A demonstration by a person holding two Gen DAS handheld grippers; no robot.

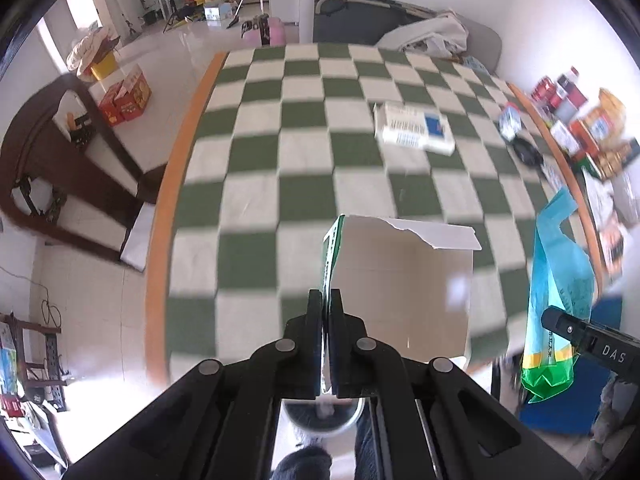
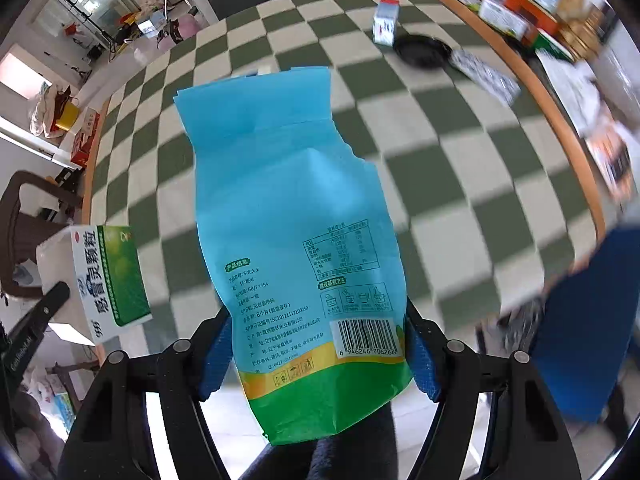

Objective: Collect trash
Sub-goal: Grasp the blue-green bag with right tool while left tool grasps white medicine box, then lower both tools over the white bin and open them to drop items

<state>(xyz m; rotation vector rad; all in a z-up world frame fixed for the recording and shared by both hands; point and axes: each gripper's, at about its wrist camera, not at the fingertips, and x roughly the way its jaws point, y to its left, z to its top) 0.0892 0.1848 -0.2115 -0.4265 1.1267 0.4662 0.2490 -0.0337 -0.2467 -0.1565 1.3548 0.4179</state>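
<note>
Left wrist view: left hand-held gripper (image 1: 329, 320) clenched on one wall of a torn-open medicine box (image 1: 400, 284), lower centre, held above the near edge of the checkered counter (image 1: 248, 152). Upper right of centre, still lying there: a flat white packet (image 1: 414, 129) (likely more trash).

Right wrist view: right hand-held gripper (image 2: 320, 354) grasping a blue-green rice bag (image 2: 296, 240), centre frame, off the counter. Seemingly mid-collection, both loads carried; next, probably a bin to find, none plainly visible.
</note>
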